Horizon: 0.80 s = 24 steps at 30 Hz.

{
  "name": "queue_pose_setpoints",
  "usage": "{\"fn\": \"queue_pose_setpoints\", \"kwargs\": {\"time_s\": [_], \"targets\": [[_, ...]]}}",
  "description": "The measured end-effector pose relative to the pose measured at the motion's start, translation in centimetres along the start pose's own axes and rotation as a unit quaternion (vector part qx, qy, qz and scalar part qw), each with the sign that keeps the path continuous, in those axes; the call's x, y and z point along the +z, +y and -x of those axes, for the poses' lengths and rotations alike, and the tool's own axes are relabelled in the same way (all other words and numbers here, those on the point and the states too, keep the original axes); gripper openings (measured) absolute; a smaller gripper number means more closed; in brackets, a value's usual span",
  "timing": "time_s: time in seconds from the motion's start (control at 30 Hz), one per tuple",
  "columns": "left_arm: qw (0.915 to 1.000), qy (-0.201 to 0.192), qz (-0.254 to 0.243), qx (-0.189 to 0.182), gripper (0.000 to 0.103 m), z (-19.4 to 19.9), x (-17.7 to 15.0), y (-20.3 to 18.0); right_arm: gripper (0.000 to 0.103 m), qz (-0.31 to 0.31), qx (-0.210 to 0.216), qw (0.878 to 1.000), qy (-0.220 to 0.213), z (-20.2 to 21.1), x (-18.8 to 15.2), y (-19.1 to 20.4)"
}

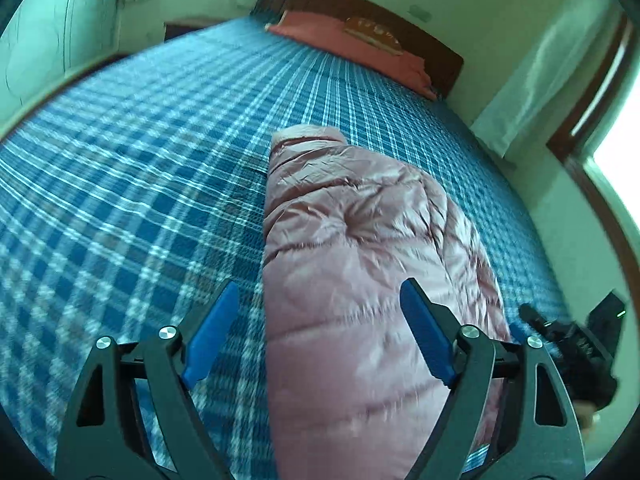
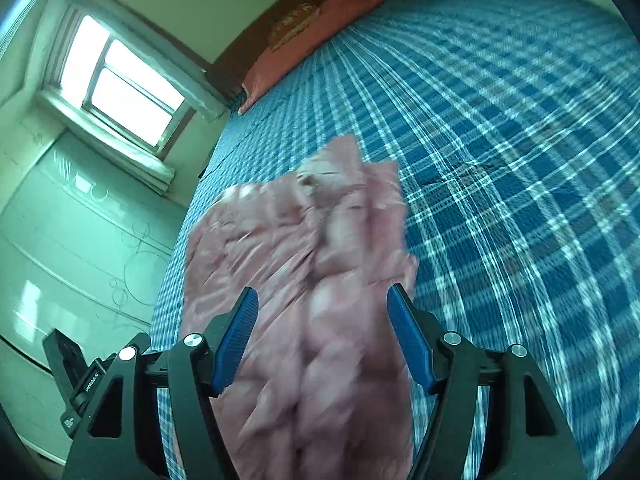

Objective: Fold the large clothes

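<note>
A pink quilted puffer jacket (image 1: 360,220) lies folded into a long bundle on the blue plaid bed (image 1: 140,160). My left gripper (image 1: 319,285) hovers over its near end, open, with its blue pads apart and clear of the fabric. In the right wrist view the same jacket (image 2: 288,240) is blurred and runs away from me along the bed's left edge. My right gripper (image 2: 322,290) stands open above it, and its pads do not press on the cloth. Each gripper also shows at the edge of the other's view: the right gripper (image 1: 576,344) and the left gripper (image 2: 76,376).
A red pillow (image 1: 340,36) lies against the dark headboard at the far end of the bed (image 2: 500,160). A pale wardrobe (image 2: 60,240) stands beside the bed under a bright window (image 2: 120,80). A curtain (image 1: 532,80) hangs at the right.
</note>
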<state>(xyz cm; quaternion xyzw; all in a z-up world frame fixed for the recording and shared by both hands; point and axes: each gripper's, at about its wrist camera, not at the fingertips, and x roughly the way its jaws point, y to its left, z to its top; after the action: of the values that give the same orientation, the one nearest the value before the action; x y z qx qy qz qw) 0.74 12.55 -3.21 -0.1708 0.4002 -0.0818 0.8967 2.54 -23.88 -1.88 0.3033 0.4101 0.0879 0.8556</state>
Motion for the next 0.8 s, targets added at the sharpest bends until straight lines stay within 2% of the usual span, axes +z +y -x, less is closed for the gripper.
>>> {"fn": "queue_pose_setpoints", "kwargs": {"time_s": [0.07,0.3,0.43,0.8], "targets": [[0.9996,-0.016,-0.015,0.020,0.091,1.7,-1.2,-0.6,0.068,0.019,-0.015,1.000,-0.009,1.7,-1.3,1.3],[0.9969,-0.029,-0.045,0.058,0.092,5.6,-4.8,-2.2,0.073,0.087,-0.076,0.993,-0.036,5.1,-5.1,5.9],[0.9962,-0.045,-0.045,0.059,0.093,8.3,-6.6,-2.7,0.073,0.121,-0.104,0.986,-0.044,6.4,-7.3,7.4],[0.9927,-0.072,-0.066,0.071,0.093,12.4,-9.4,-4.2,0.073,0.178,-0.138,0.971,-0.077,9.5,-10.6,9.9]]}}
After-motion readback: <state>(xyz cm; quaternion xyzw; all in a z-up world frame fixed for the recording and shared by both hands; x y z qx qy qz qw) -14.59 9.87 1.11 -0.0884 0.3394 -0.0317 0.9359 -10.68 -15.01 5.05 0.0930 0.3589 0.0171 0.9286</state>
